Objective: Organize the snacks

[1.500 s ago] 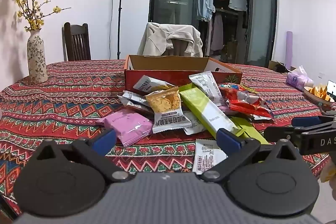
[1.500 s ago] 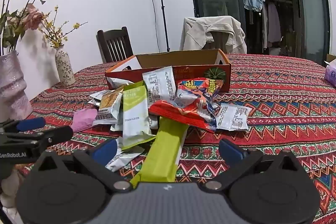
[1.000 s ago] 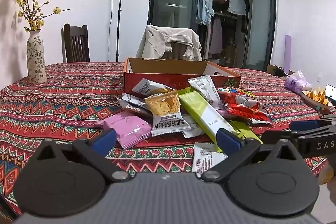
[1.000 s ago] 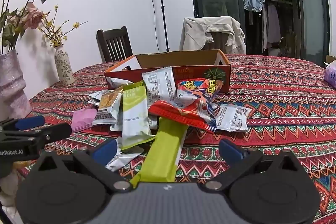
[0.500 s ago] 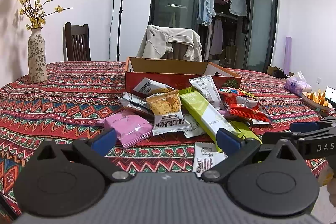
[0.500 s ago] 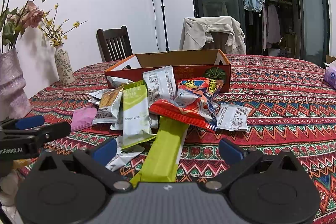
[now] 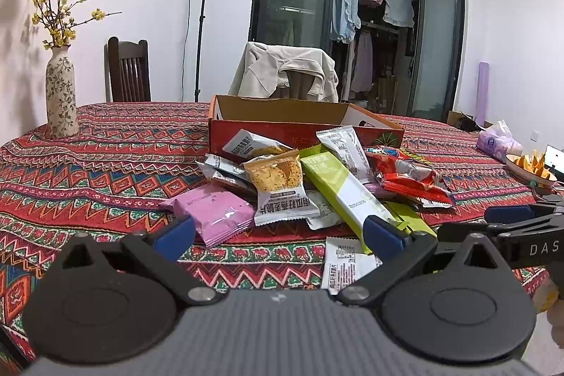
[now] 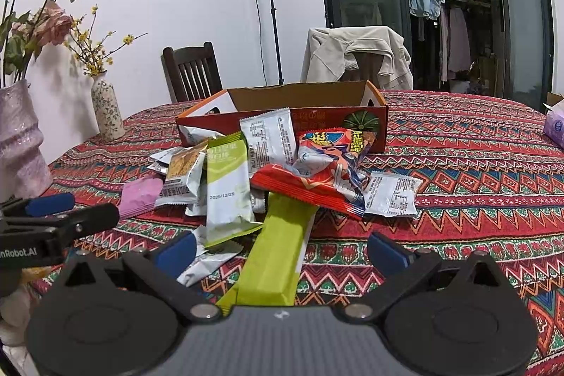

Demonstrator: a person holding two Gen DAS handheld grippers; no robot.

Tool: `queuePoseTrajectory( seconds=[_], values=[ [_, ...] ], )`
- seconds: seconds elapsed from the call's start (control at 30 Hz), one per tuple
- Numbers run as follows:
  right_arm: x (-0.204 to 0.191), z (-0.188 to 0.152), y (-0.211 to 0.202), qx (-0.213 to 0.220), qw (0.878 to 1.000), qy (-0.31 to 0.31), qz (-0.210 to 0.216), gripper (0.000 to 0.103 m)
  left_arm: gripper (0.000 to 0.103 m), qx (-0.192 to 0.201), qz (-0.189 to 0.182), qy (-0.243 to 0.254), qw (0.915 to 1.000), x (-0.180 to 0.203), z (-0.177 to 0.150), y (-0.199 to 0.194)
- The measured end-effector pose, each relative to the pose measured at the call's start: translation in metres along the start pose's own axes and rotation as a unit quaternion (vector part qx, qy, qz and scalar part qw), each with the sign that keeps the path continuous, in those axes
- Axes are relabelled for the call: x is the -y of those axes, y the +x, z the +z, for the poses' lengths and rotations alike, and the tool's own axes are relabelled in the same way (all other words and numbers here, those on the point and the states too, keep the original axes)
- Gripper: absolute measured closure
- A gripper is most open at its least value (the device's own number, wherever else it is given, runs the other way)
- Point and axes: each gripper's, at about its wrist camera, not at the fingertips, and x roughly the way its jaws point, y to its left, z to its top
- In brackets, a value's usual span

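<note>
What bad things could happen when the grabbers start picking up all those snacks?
1. The snack pile is tangled: the red packet lies on the long green bar, so pulling one may drag others off the table edge.
2. The left gripper and right gripper, both open, sit close together and could bump.
3. Crunchy snacks like the pumpkin crisp packet might get crushed if squeezed hard.

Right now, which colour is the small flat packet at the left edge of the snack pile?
The packet is pink; the left wrist view shows it best.
</note>
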Motion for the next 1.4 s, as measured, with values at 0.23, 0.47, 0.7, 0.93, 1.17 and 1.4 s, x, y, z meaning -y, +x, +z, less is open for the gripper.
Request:
queuePoseTrajectory(
  seconds=[0.23, 0.47, 0.7, 0.93, 1.17, 1.4],
  values=[
    [-0.0003, -0.0006, -0.0003, 0.0, 1.0, 0.0, 0.0, 0.0, 0.0, -0.001, 0.0, -0.001, 1.0, 0.0004, -0.0009, -0.0003],
    [-0.0001, -0.0007, 0.0003, -0.001, 1.0, 0.001, 0.0, 0.0, 0.0, -0.001, -0.001, -0.002, 1.0, -0.0003, -0.0009, 0.0],
    [0.0003, -0.0012, 0.001, -0.001, 1.0, 0.001, 0.0, 0.0, 0.0, 0.0, -0.001, -0.002, 1.0, -0.0005, -0.0004, 0.0001],
    [0.0005, -0.001, 0.0011, -0.002, 1.0, 0.001, 0.0, 0.0, 0.0, 0.0, -0.001, -0.001, 1.0, -0.0001, -0.0004, 0.0002],
    [0.0007, -0.0007, 0.0012, -0.002, 1.0, 0.001, 0.001, 0.0, 0.0, -0.002, -0.005, -0.002, 1.0, 0.0004, 0.001, 0.0008],
    [0.0013, -0.0024, 0.0025, -0.003, 1.0, 0.001, 0.001, 0.0, 0.0, -0.006, -0.006, -0.002, 1.0, 0.0012, 0.0018, 0.003]
  ],
)
